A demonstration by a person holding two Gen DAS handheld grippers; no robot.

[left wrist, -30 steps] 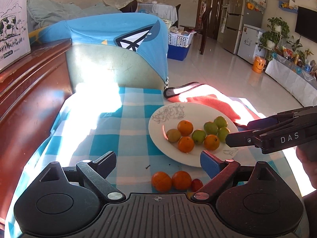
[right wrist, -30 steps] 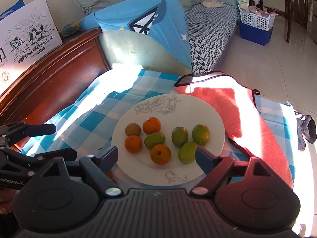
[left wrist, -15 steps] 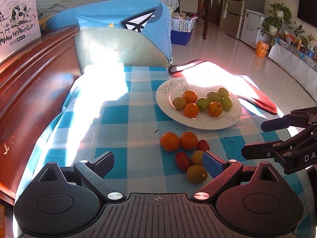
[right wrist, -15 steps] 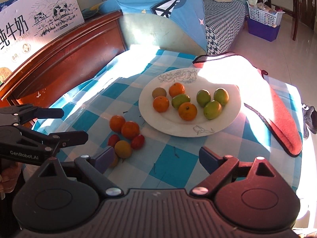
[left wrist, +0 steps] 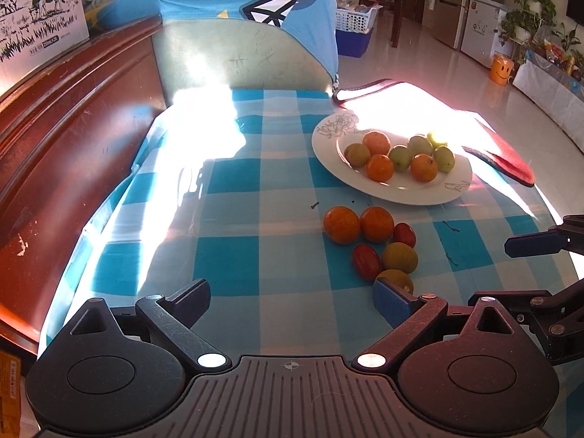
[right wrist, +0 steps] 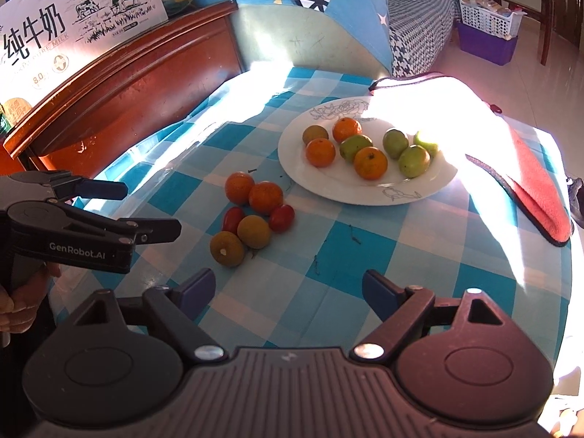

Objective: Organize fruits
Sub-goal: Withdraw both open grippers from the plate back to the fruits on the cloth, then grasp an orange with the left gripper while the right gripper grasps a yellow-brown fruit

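I held both tools over the blue-checked tablecloth [right wrist: 365,255]. My left gripper [left wrist: 292,292] stood wide, with nothing between its fingers; its blue right pad sat just in front of the nearest brown fruit [left wrist: 396,279], low and right of centre in the left wrist view, and I could not tell whether they touched. My right gripper [right wrist: 288,288] also stood wide and empty; its jaws had just been closing a little, with only bare cloth between them.

The loose fruit lay in a tight cluster at centre-left of the right wrist view: two oranges [right wrist: 239,187] side by side at the top, two small red fruits [right wrist: 281,217] below them, and two brownish round fruits [right wrist: 253,231] lowest, all touching or nearly so. Near the cluster, to its upper right, sat the white plate [right wrist: 430,182], carrying three oranges [right wrist: 370,162], several green fruits [right wrist: 413,160] and one brownish one [right wrist: 315,133]. Strong sunlight washed out the plate's far right edge.

A red cloth [right wrist: 540,197] lay at the right edge, apart from the plate. In the right wrist view my left gripper showed at the left edge, its fingers pointing toward the cluster, and my hand [right wrist: 18,299] gripped its handle.
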